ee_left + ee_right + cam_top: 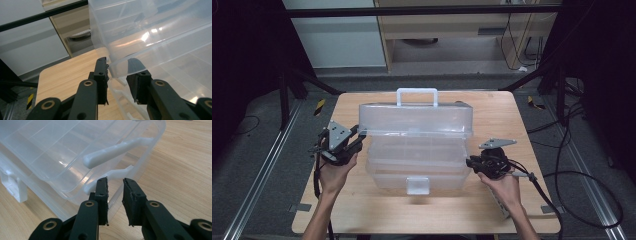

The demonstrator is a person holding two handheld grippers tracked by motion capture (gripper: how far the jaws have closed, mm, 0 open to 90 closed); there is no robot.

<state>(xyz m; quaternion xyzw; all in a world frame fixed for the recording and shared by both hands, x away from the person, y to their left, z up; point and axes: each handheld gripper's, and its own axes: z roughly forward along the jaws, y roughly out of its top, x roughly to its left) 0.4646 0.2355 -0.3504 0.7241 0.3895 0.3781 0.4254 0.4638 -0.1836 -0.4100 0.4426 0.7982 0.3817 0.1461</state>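
A clear plastic storage box stands on the wooden table (492, 210). Its lid (414, 120) is raised upright, with a white handle (417, 92) on top, and its base (417, 165) has a white latch (418, 185) at the front. My left gripper (358, 134) is at the lid's left corner. In the left gripper view its jaws straddle the lid's rim (160, 42), one jaw outside and one seen through the plastic, so my left gripper (117, 66) is shut on the rim. My right gripper (469, 162) is beside the base's right end. It (115, 181) is slightly open, just short of a white side tab (117, 173).
Black frame legs (292, 82) and cables (582, 170) stand on the grey floor around the table. Bare wood lies in front of the box and to the right of it. A light cabinet (452, 30) sits beyond the far edge.
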